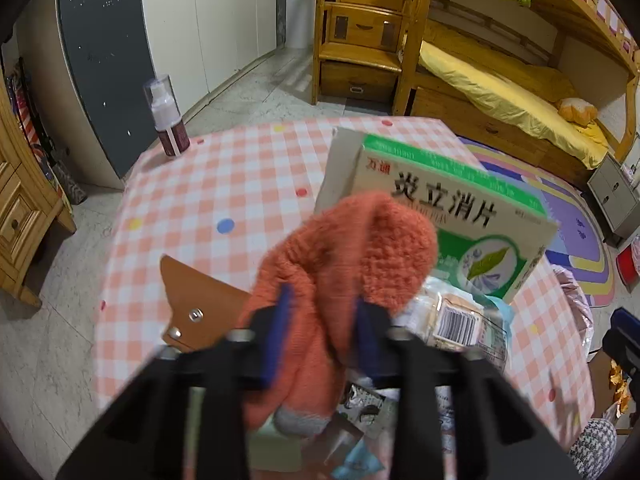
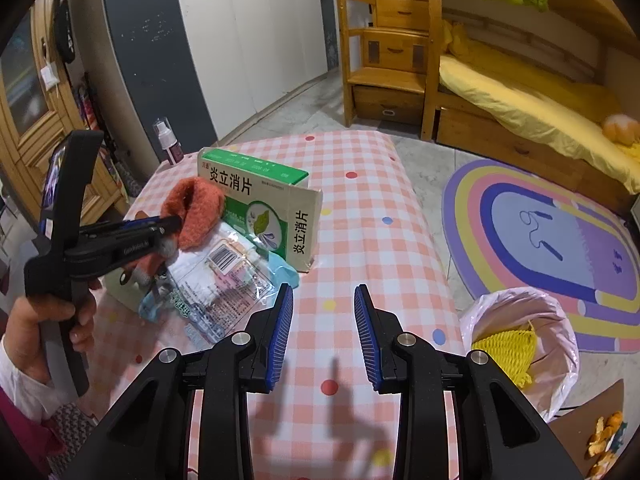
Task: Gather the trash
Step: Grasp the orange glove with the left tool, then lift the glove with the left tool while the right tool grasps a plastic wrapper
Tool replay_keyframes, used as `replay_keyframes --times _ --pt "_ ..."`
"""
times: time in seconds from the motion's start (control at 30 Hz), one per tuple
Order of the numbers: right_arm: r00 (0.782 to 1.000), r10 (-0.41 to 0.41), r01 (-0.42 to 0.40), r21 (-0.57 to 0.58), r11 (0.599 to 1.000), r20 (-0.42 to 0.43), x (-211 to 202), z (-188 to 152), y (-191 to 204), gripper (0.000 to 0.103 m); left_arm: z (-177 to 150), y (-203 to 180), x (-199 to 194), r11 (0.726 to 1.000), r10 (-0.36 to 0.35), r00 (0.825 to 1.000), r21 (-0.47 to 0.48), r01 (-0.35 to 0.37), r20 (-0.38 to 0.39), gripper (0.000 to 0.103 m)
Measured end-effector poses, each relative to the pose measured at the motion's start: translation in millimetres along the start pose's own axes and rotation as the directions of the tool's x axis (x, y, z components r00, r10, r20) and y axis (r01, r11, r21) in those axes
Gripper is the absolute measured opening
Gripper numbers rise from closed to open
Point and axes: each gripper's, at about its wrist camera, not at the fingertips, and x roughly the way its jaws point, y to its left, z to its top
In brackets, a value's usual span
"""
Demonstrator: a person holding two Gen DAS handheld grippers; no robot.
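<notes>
My left gripper (image 1: 324, 320) is shut on a fuzzy orange sock (image 1: 344, 248), whose cloth bulges up between the blue pads. In the right wrist view the same gripper (image 2: 176, 222) pinches the sock (image 2: 196, 208) above a pile of litter on the checked table (image 2: 360, 220). The pile holds a green and white medicine box (image 2: 260, 204) standing on edge, a clear wrapper with a barcode (image 2: 224, 280) and light blue packets. My right gripper (image 2: 324, 332) hangs open over bare tablecloth with nothing between its fingers. A person's hand (image 2: 40, 320) holds the left gripper's handle.
A bin lined with a pink bag (image 2: 520, 344) stands on the floor right of the table, yellow foam netting inside. Orange peel (image 2: 604, 440) lies beside it. A spray bottle (image 1: 168, 120) stands at the table's far left corner. A brown leather piece (image 1: 196, 312) lies beside the sock.
</notes>
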Motion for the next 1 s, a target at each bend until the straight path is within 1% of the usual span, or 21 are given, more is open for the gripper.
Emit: replay_keyframes --times 0.03,0.07,0.13,0.27,0.33,0.43,0.47,0.5,0.53,0.6,0.67,0.73,0.8,0.93,1.0 --pt "1.0 0.001 -0.001 -0.001 1.0 0.008 -4 -1 0 0.033 2 1 -6 1.0 0.001 1.0 -0.004 -0.001 0.014 0.005" --pt "1.0 0.002 -0.002 -0.001 1.0 0.018 -8 -2 0 0.033 4 3 -16 1.0 0.0 0.999 -0.008 0.0 0.039 0.003" --pt "0.999 0.01 -0.01 0.0 1.0 0.037 -15 -1 -1 0.033 7 6 -39 1.0 -0.006 0.996 -0.017 0.008 0.094 0.003" --pt "0.997 0.027 -0.027 -0.004 1.0 0.068 -28 1 2 0.033 4 12 -92 0.998 -0.025 0.981 -0.052 0.036 0.192 0.003" --pt "0.996 0.037 -0.036 -0.015 0.999 0.075 -32 0 6 0.033 -1 14 -117 0.997 -0.044 0.973 -0.053 0.057 0.229 0.003" --pt "0.996 0.055 -0.053 -0.039 0.998 0.066 -32 -2 14 0.034 -13 14 -142 0.998 -0.032 0.968 -0.04 0.043 0.248 0.003" --pt "0.996 0.06 -0.057 -0.045 0.997 0.059 -30 -4 18 0.034 -17 15 -146 0.998 -0.026 0.969 -0.042 0.038 0.246 0.003" --pt "0.997 0.064 -0.061 -0.049 0.997 0.051 -28 -5 21 0.04 -23 17 -149 0.998 -0.019 0.971 -0.048 0.031 0.24 0.003" --pt "0.997 0.066 -0.064 -0.053 0.997 0.044 -25 -6 24 0.05 -29 21 -150 0.998 -0.017 0.972 -0.058 0.032 0.235 0.003" --pt "0.997 0.073 -0.071 -0.062 0.996 0.036 -20 -11 33 0.059 -43 23 -147 0.997 -0.004 0.975 -0.07 0.02 0.221 0.003" --pt "0.996 0.083 -0.082 -0.084 0.993 0.008 -10 -16 47 0.061 -55 29 -139 0.997 0.008 0.979 -0.071 0.006 0.203 0.003" --pt "0.996 0.086 -0.087 -0.112 0.99 -0.014 -3 -20 59 0.061 -64 35 -126 0.996 -0.004 0.986 -0.085 0.018 0.167 0.003" --pt "0.997 0.075 -0.077 -0.128 0.989 -0.022 2 -23 68 0.061 -70 37 -111 0.996 -0.018 0.991 -0.079 0.029 0.136 0.003" --pt "0.997 0.07 -0.071 -0.121 0.99 -0.013 -3 -22 69 0.061 -71 32 -81 0.998 -0.039 0.996 -0.047 0.043 0.078 0.003" --pt "0.998 0.055 -0.055 -0.114 0.992 -0.006 -6 -22 63 0.061 -70 20 -69 0.997 -0.071 0.997 -0.012 0.071 0.017 0.003"
